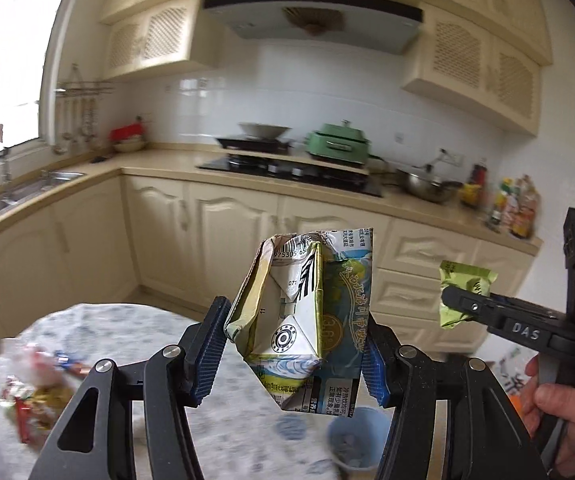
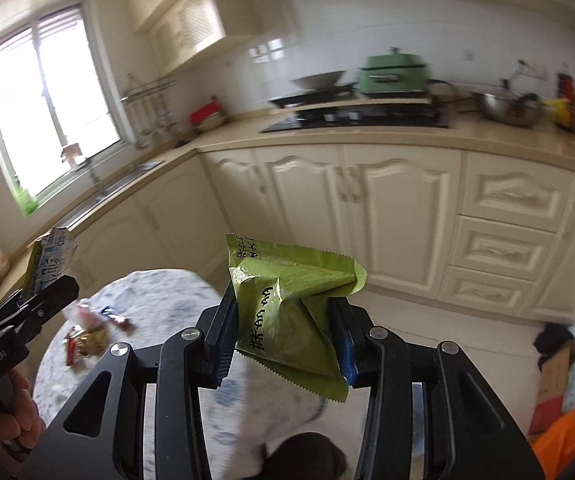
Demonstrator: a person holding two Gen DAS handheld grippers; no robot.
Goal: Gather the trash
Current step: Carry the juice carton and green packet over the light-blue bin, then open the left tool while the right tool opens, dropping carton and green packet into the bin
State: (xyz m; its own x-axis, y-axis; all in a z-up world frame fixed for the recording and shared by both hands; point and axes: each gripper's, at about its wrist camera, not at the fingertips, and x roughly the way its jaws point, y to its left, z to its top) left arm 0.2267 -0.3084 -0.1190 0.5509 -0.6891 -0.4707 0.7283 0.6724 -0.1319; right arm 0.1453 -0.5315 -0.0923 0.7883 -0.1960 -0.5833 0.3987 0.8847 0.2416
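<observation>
Jaws: left gripper (image 1: 293,348) clamped on crushed milk carton (image 1: 307,312); right gripper (image 2: 287,344) clamped on green wrapper (image 2: 291,312). Both items held aloft over the round table (image 1: 135,320). Step: carrying. Next, likely: line up over blue bin (image 1: 357,444), release.

Crushed milk carton (image 1: 303,316): white, yellow and blue print, barcode uppermost, upright, clamped between the left tongs (image 1: 293,350). Green foil wrapper (image 2: 291,316): crumpled, serrated edges, black characters, clamped between the right tongs (image 2: 287,344). Mixed wrappers (image 1: 35,396) lie heaped near the bench's (image 1: 135,320) left edge.
</observation>
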